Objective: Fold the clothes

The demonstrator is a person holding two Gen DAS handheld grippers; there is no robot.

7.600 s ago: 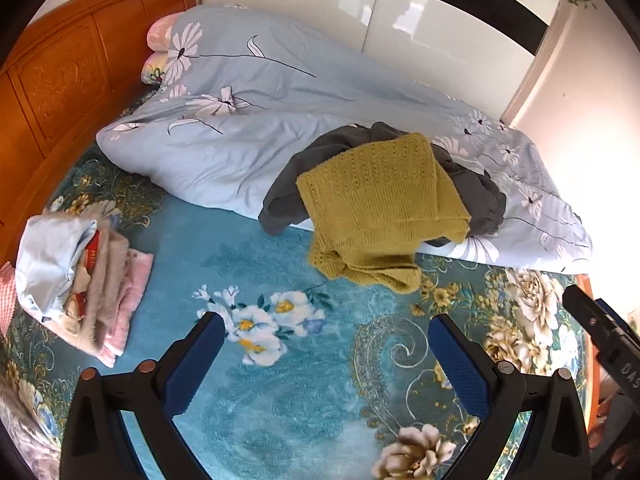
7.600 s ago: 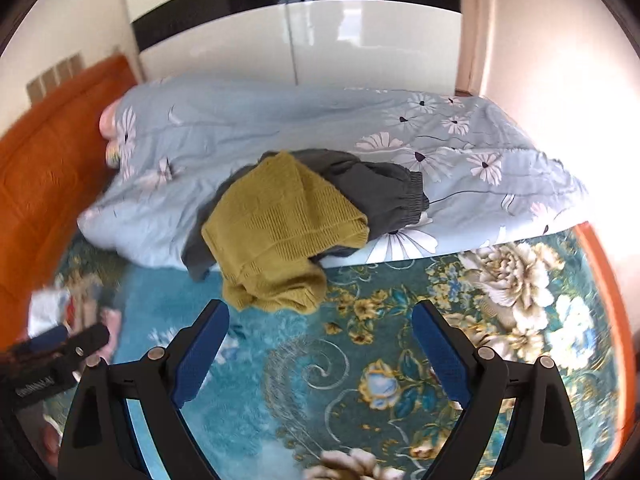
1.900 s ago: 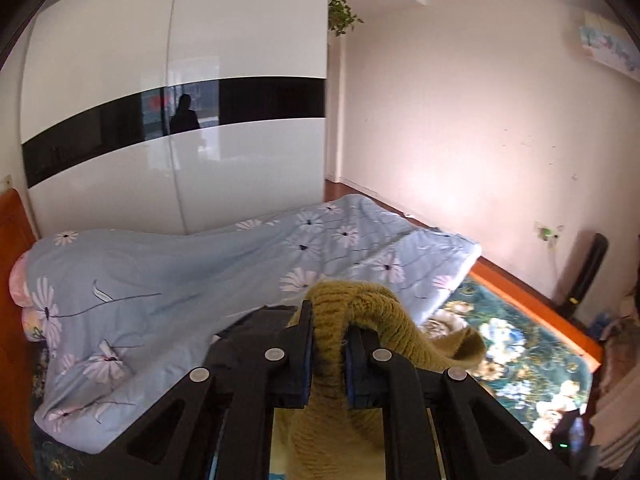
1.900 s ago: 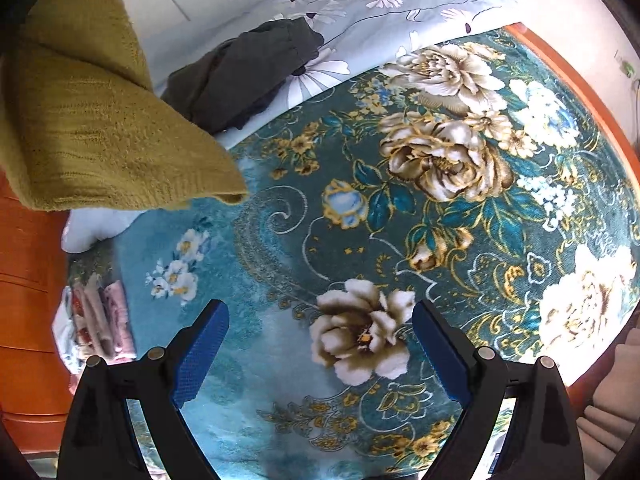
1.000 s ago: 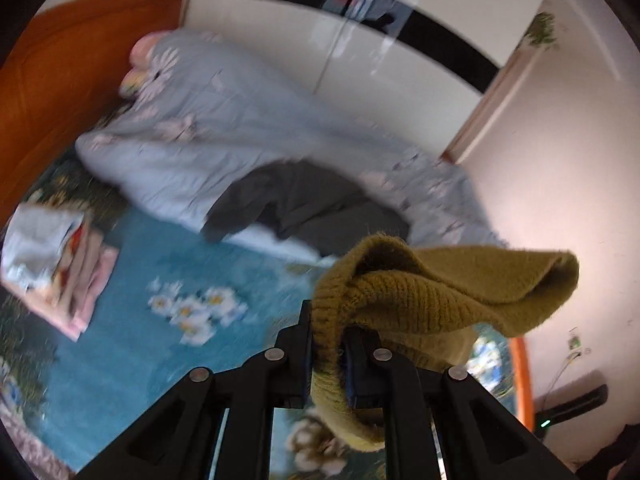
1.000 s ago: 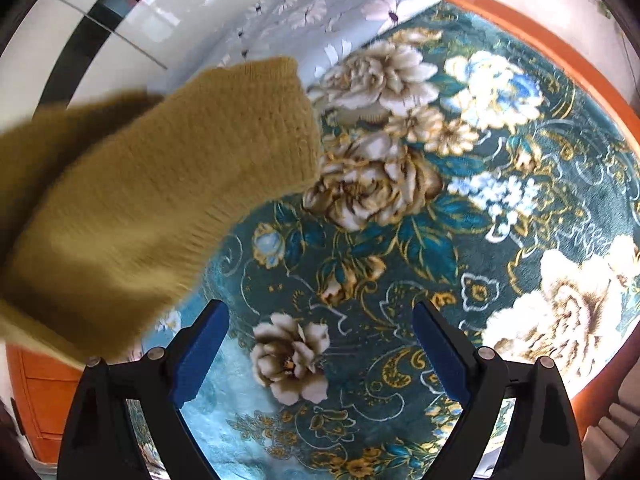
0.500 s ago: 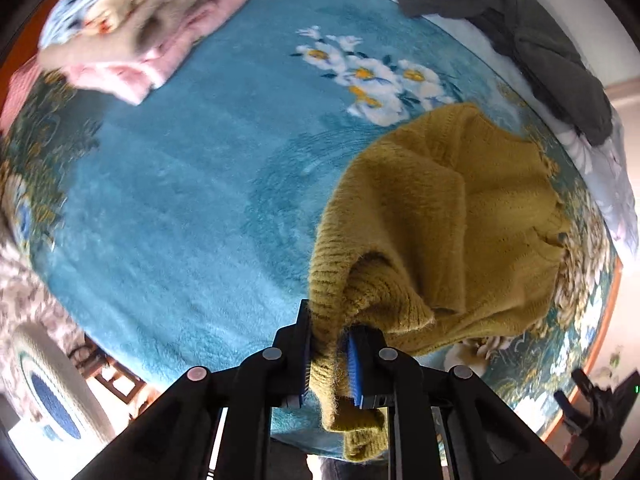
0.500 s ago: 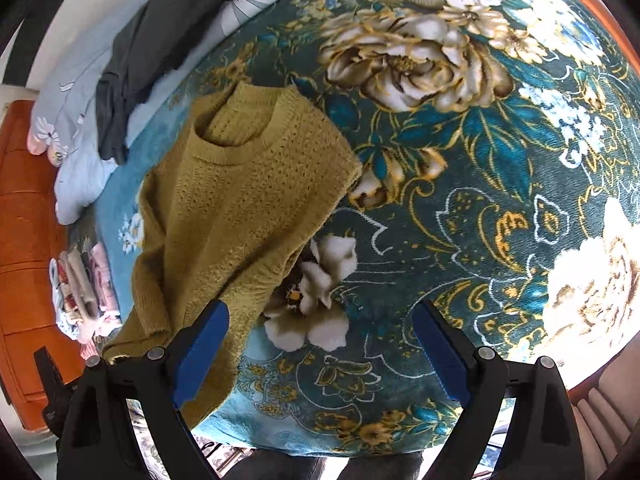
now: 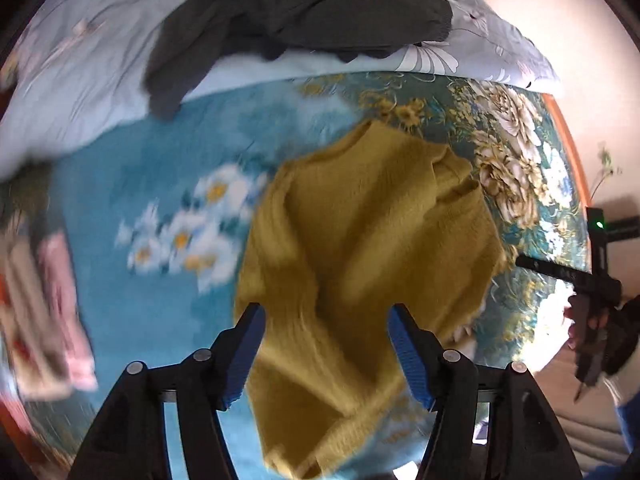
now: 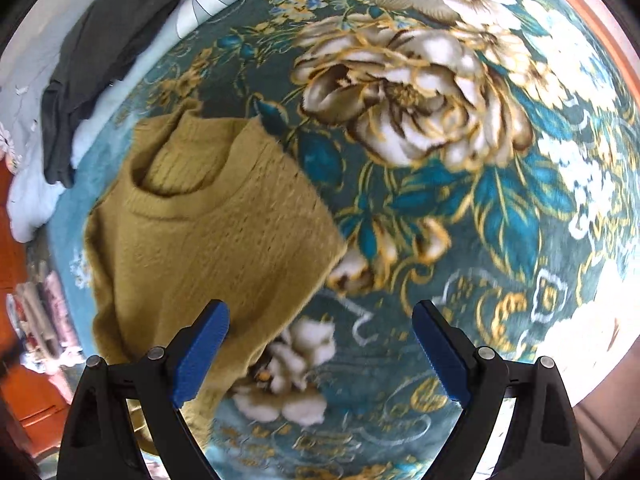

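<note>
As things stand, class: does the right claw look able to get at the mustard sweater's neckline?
Probably yes. The right claw is open and empty above the bedspread, and the mustard sweater lies flat with its neckline facing up and uncovered. The left claw, also open, hovers nearer the hem.

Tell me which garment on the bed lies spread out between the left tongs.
The mustard-yellow knit sweater, spread on the teal floral bedspread between the open left tongs. The dark grey garment lies crumpled on the pale blue duvet; the folded pile sits aside.
</note>
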